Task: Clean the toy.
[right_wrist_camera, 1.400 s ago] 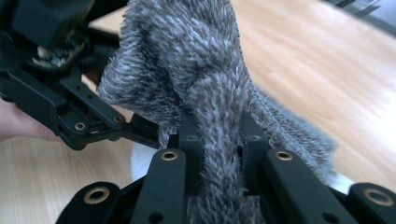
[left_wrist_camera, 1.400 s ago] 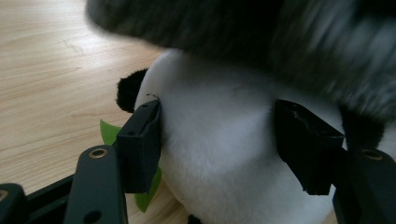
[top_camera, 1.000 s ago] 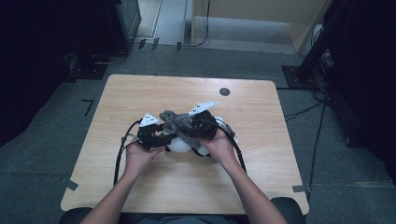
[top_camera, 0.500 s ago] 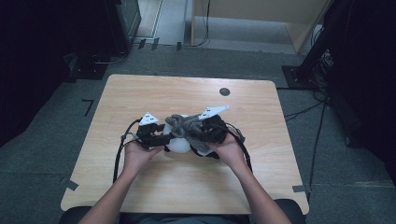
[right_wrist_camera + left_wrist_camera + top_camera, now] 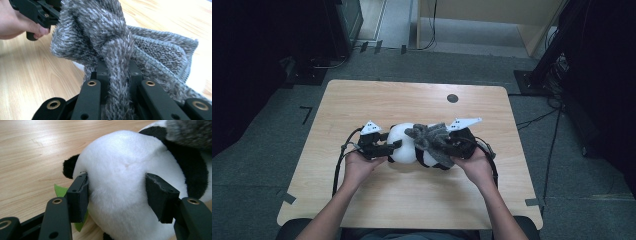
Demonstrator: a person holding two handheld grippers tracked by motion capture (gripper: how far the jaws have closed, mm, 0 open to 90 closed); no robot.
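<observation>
— Tool-wise, what do you make of it from up high?
— Left tool point(image 5: 388, 147) sits against the white end of the plush panda point(image 5: 404, 142), which lies near the middle of the tabletop point(image 5: 362, 100). Right tool point(image 5: 451, 146) has hold of the grey knitted cloth point(image 5: 432, 137) draped over the panda's other end. My guess: one side steadies the toy so the other can work the cloth around it.

— And looking along the left tool?
— Its jaws have just been closing, and the panda's white body point(image 5: 120, 177) is between them. Both pads point(image 5: 80, 195) press into the fur, so it is grasping the toy rather than merely flanking it. A green leaf-like tab point(image 5: 60, 191) pokes out underneath, lying on the wood.

— Along the right one?
— Clenched tight on a twisted bunch of the cloth point(image 5: 117, 50), which looks knotted just above the jaws. Pinching it there probably keeps the knot from slipping. The person's other hand point(image 5: 17, 25) is farther off, gripping the left tool.
</observation>
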